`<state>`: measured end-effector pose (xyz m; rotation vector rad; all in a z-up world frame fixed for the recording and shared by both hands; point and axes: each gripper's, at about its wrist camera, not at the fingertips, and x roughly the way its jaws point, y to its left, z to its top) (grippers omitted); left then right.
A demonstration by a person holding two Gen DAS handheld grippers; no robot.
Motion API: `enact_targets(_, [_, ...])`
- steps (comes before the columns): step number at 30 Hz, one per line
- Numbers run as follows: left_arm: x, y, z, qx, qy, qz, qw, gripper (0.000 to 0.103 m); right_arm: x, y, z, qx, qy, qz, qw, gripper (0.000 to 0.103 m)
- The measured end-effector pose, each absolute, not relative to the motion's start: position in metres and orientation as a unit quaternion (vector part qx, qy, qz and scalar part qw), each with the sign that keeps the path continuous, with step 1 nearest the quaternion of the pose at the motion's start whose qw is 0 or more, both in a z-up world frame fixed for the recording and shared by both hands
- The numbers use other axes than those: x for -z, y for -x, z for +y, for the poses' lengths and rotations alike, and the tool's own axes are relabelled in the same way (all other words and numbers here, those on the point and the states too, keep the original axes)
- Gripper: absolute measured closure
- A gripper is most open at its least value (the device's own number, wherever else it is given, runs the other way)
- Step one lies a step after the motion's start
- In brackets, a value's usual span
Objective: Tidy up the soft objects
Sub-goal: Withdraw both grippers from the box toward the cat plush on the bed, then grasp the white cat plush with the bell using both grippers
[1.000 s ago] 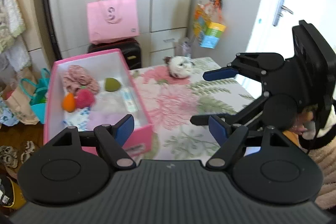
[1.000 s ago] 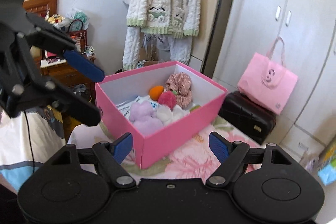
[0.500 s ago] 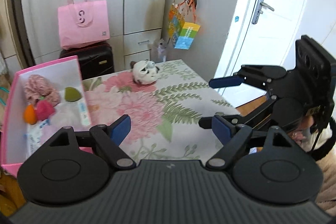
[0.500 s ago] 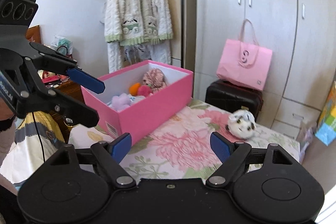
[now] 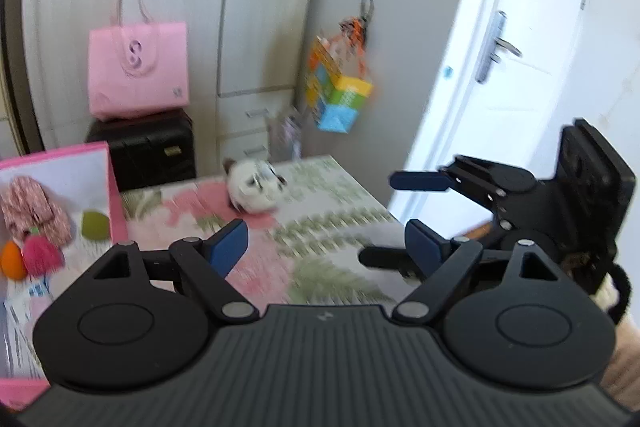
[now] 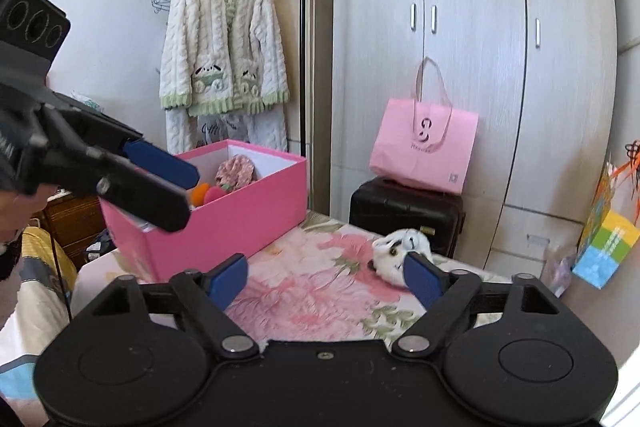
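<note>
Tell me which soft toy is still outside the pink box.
The white plush animal, lying alone on the floral tablecloth near the black suitcase. The other soft things all sit inside the pink box.

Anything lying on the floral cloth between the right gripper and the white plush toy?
Nothing visible does. The right gripper, its jaws opening and empty, faces the white plush toy across bare floral tablecloth; the pink box sits off to the left.

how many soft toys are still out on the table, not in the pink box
1: a white plush toy lies on the floral tablecloth, apart from the pink box, near the far table edge. Part of the table is hidden behind the grippers, so more could be out of sight.
</note>
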<state>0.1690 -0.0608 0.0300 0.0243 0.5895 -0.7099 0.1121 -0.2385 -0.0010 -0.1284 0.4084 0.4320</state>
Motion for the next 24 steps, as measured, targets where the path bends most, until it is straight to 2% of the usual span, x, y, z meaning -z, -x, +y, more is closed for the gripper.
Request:
enact_targets(4, [-0.02,-0.19,-0.069,0.315,-0.011,0.263,0.912,0.017,0.007,-0.136,-0.246,-0.191,0.06,0.17,0.965,0.011])
enact_targets(8, [-0.007,-0.214,-0.069,0.289,0.019,0.256,0.922,0.015,0.013,-0.163,-0.255,-0.163,0.062,0.155,0.972,0.002])
enact_targets(14, [0.022,-0.25,-0.086,0.269,0.044,0.28,0.921,0.013,0.037,-0.214,-0.252,-0.178,0.114,0.209,0.955,0.002])
enact_targets(18, [0.045,-0.274,-0.09,0.266,0.091,0.307,0.909,0.013,0.063,-0.245,-0.252,-0.19,0.121,0.248,0.942,0.003])
enact_targets(24, [0.071,-0.302,-0.116,0.266,0.096,0.332,0.9,0.015,0.092,-0.283,-0.26,-0.213,0.099,0.282,0.93,0.004])
